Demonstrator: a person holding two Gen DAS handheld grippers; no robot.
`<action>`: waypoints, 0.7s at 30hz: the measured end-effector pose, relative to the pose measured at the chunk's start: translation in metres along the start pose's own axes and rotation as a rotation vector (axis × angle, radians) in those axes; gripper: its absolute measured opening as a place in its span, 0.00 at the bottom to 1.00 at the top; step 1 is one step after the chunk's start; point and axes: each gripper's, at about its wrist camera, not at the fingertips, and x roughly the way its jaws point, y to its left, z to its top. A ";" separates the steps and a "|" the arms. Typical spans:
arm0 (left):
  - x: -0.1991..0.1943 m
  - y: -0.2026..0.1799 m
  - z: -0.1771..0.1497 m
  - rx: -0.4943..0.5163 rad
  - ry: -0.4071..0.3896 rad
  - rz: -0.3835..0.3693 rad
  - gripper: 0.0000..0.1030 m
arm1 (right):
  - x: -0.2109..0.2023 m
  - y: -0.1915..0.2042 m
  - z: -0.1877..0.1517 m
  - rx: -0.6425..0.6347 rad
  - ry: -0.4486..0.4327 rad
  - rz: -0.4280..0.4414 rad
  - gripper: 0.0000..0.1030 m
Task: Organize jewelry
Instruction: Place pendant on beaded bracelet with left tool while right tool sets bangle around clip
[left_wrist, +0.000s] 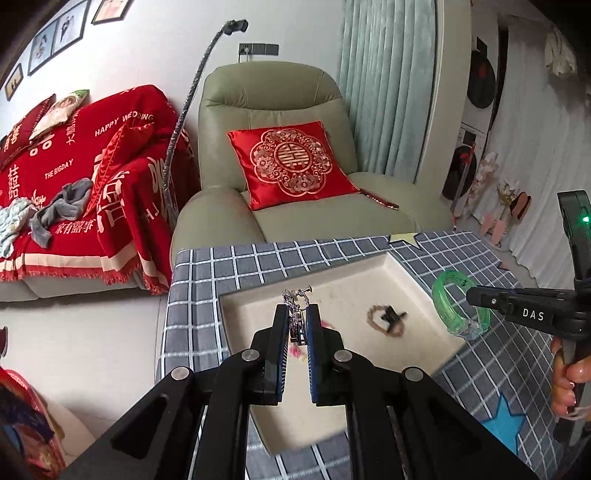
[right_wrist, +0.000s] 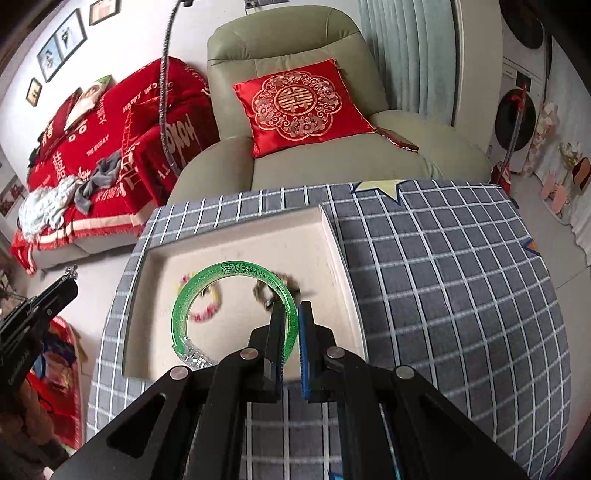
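My left gripper (left_wrist: 297, 317) is shut on a silver clip-on earring (left_wrist: 298, 301) and holds it above the shallow cream tray (left_wrist: 400, 273). My right gripper (right_wrist: 292, 314) is shut on a translucent green bangle (right_wrist: 207, 280), held over the tray (right_wrist: 332, 236); the bangle (left_wrist: 452, 295) and right gripper (left_wrist: 476, 297) also show at the right of the left wrist view. In the tray lie a brown beaded bracelet with a dark piece (left_wrist: 388, 319) and a pink and yellow bracelet (right_wrist: 207, 312). The left gripper (right_wrist: 68, 278) shows at the left of the right wrist view.
The tray sits on a table under a grey checked cloth (right_wrist: 443, 277) with star patches. Behind it stand a green armchair (left_wrist: 273, 88) with a red cushion (left_wrist: 291, 162) and a sofa under a red throw (left_wrist: 74, 177). A floor lamp pole (left_wrist: 184, 110) rises between them.
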 end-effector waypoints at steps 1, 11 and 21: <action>0.006 0.001 0.002 -0.004 0.008 0.000 0.23 | 0.006 0.001 0.005 0.001 0.001 -0.004 0.07; 0.094 0.003 -0.005 -0.031 0.159 0.025 0.23 | 0.073 0.005 0.019 -0.011 0.043 -0.037 0.07; 0.141 -0.001 -0.027 -0.012 0.258 0.051 0.23 | 0.127 -0.007 0.010 0.019 0.108 -0.050 0.07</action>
